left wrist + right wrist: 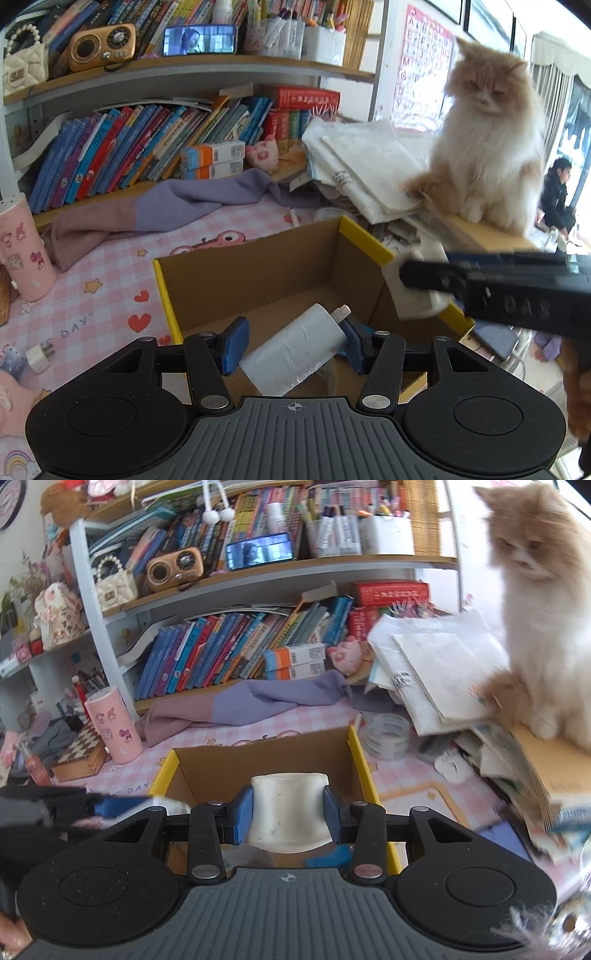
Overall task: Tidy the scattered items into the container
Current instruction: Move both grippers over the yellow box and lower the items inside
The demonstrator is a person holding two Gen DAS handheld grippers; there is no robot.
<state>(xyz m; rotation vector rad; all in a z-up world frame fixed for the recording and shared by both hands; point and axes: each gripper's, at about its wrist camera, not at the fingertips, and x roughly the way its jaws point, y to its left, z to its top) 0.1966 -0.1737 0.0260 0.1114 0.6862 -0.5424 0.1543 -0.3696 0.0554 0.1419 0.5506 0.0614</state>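
Both grippers were over the open cardboard box (pixel 258 273), which sat on the pink checked tablecloth (pixel 110 280) with its yellow-edged walls standing up, so that whatever was let go would fall inside. The left gripper (pixel 291 341) had its blue pads pressed on a white roll (pixel 295 352) that looked like thin plastic bags; the roll lay slantwise between the pads, its far end jutting out over the box floor, probably because it had been picked up at an angle. The right gripper (pixel 288 816) was clamped on a squat white block (pixel 288 812), soft enough that its sides bowed in under the pads, and it was held just above the near part of the box (pixel 258 757). In the left view that same block (pixel 413 288) showed at the box's right wall, blurred, with the right gripper's dark body behind it. What the block was could not be told; it might have been an eraser or a bit of foam. The box floor was mostly hidden behind the grippers, so whether anything already lay in it was unclear. A small white plug (pixel 38 356) remained out on the cloth, cut partly by the picture's edge, and a roll of clear tape (pixel 386 736) lay beside the box. A fluffy orange cat (pixel 487 147) sat on the paper stack (pixel 369 166) close by, its face softened by blur.
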